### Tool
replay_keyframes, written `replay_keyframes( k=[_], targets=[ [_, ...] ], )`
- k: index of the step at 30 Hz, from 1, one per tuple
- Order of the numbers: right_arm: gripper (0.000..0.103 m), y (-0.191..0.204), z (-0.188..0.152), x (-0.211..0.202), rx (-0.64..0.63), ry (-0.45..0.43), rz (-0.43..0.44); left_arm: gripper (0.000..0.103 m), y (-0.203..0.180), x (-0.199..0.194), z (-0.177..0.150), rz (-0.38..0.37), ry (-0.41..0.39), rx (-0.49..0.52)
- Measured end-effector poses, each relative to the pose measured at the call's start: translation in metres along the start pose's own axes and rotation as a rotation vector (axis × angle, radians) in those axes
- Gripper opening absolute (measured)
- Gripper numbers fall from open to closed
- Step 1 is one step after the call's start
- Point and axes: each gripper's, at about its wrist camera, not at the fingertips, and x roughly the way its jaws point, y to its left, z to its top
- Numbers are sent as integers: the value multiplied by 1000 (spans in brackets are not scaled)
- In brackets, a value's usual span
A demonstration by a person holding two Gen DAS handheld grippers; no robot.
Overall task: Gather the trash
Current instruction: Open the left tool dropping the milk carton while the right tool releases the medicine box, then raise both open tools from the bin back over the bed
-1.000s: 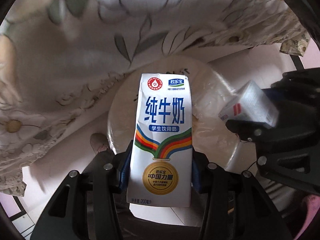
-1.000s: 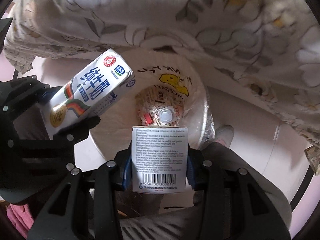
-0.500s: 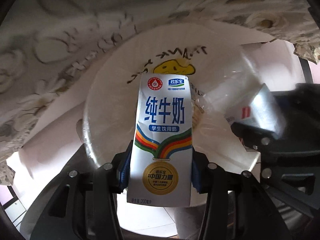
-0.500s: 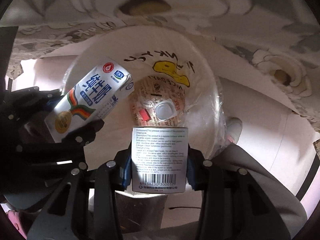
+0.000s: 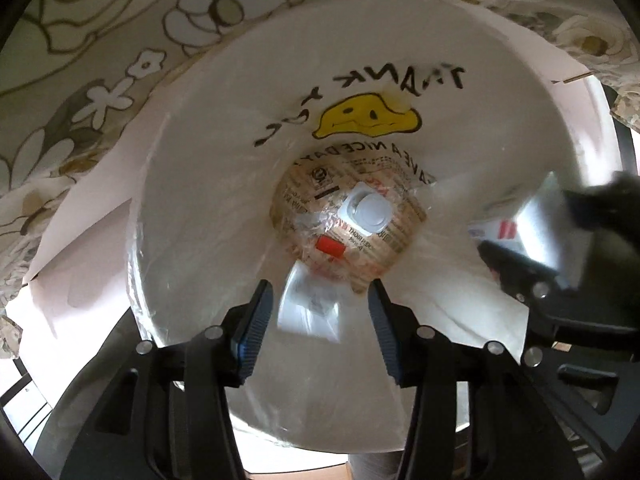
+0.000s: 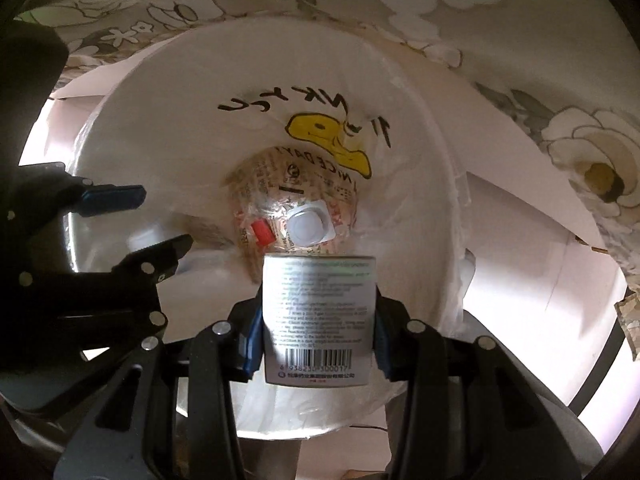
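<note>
While the left gripper hangs over the trash bin with its jaws spread wide and nothing between them, a blurred white carton shows just below the gap, apparently dropping into the bin; too smeared to read. Bin is lined with a white plastic bag printed with a yellow smiley and black lettering. At the bottom sits earlier trash: a crumpled printed wrapper, a blister pill pack and a small red piece.

Right gripper is clamped on a white medicine box, barcode toward the camera, held upright above the near side of the bin's opening, not yet let go. From the left wrist view that same box appears at right, blurred.

Step in hand, as I judge it: dumping collected items, left side's drop done or in progress, right side's pending. Next move calls for the right jaws to open with the box over the bin mouth; it already looks inside the rim, so little repositioning needed. Left gripper sits close beside at left in the right wrist view, so keep the two clear. Floral cloth surrounds the bin behind.
</note>
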Motion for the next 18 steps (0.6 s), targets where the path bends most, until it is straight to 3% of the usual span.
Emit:
replay_keyframes(
  k=[2,18],
  targets=[
    [48,-2,0,1,2,2,-8,61,-3,0,1,12,5,-2],
    [49,0,-4,-4,24,-19,-12,66,1,-6,-7,30,-27,31]
  ],
)
